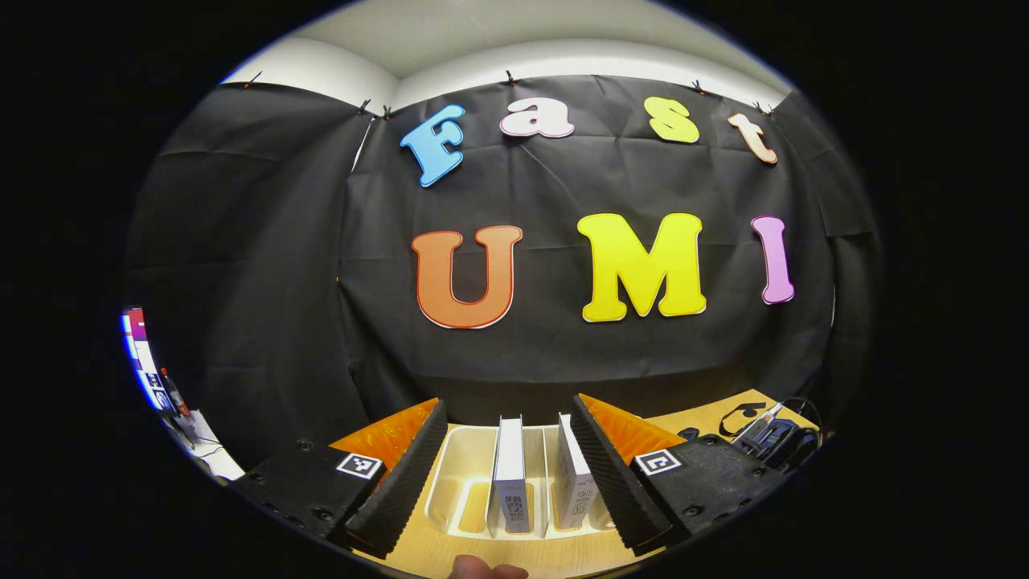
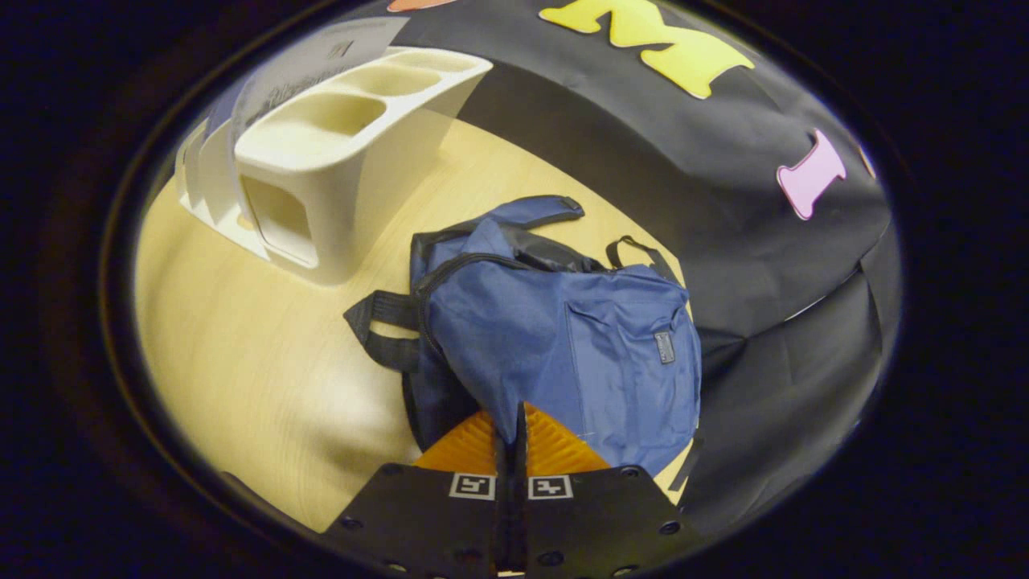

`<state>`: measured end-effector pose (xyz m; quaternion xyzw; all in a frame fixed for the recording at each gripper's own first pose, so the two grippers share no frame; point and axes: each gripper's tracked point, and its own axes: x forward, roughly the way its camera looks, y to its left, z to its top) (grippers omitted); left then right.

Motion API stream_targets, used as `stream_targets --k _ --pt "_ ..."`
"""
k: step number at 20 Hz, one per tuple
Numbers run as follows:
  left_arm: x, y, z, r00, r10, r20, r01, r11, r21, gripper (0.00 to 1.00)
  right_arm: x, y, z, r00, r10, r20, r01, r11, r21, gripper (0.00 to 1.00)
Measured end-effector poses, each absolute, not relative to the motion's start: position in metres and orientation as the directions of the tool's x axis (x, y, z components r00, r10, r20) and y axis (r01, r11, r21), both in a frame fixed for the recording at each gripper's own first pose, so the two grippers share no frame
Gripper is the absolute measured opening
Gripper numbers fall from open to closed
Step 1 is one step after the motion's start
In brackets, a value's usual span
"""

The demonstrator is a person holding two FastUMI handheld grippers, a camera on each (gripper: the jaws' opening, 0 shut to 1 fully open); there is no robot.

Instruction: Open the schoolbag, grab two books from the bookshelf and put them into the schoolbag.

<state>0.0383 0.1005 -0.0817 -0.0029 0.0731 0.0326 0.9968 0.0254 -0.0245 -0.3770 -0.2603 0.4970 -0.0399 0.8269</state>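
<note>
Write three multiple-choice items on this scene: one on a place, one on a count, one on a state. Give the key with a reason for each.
1. Where does the shelf stand relative to the bag in the right gripper view?
A. Up and to the left of it, on the table
B. Inside it
C. Under it

2. How many books stand in the shelf in the left gripper view?
A. None
B. Two
C. Five

3. How does the left gripper stand?
A. Shut on a book
B. Open, fingers either side of the shelf
C. Shut on the bag

Key:
1. A, the shelf sits apart from the bag, toward the upper left.
2. B, one book and a second book stand upright in separate slots.
3. B, a wide gap shows between its fingers, with both books in it.
</note>
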Motion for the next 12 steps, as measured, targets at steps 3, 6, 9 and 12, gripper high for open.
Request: stream_targets --k 3,6,9,12 --pt "0.042 0.094 -0.085 0.985 0.051 -0.164 -0.054 0.998 -0.016 0.98 0.027 -0.034 -0.355 0.497 -0.276 -0.823 -0.195 0.888 -0.416 0.00" --pt "0.045 0.087 -0.092 0.981 0.043 -0.187 -0.048 0.999 -0.023 0.98 0.032 -0.050 -0.323 0.507 -0.242 -0.828 -0.201 0.900 -0.386 0.04" --pt "0.049 0.080 -0.097 0.977 0.038 -0.208 -0.045 0.998 -0.031 0.98 0.041 -0.075 -0.288 0.498 -0.216 -0.840 -0.170 0.925 -0.339 0.00" --pt "0.051 0.076 -0.098 0.975 0.034 -0.220 -0.041 0.999 -0.030 0.98 0.056 -0.102 -0.257 0.495 -0.195 -0.847 -0.141 0.944 -0.300 0.00"
